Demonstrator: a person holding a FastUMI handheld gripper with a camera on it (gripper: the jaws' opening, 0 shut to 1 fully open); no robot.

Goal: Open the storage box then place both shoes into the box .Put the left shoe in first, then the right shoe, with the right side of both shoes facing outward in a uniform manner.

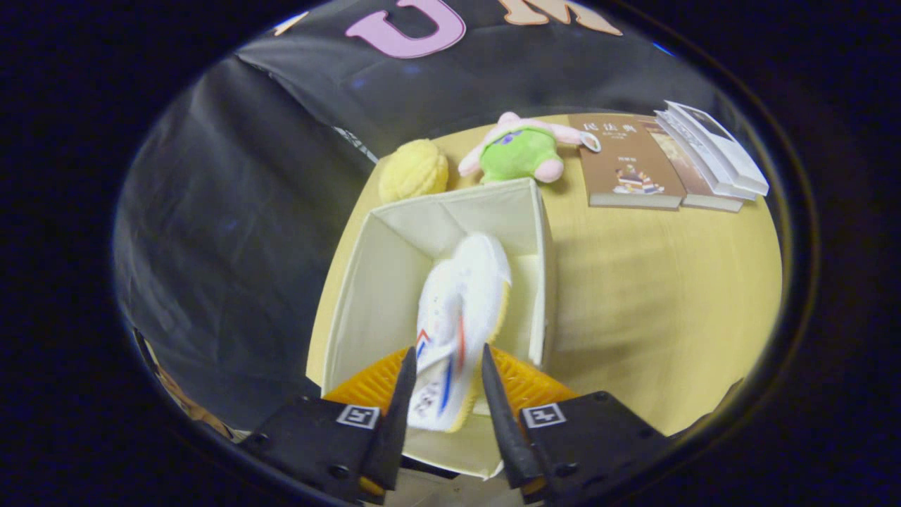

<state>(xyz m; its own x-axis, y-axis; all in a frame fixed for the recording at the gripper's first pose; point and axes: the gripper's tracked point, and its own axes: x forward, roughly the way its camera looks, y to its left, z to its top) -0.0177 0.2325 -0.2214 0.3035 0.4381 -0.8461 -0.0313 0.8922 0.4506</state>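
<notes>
The storage box [394, 282] stands open on the table [654, 296], so the opening step is judged done, and a white shoe [461, 303] is held over its inside, not yet set down. No other shoe is seen in the box, so this is judged the first of the two. The shoe is pinched at its near end by the gripper [447, 394], its fingers drawn in against both sides.
</notes>
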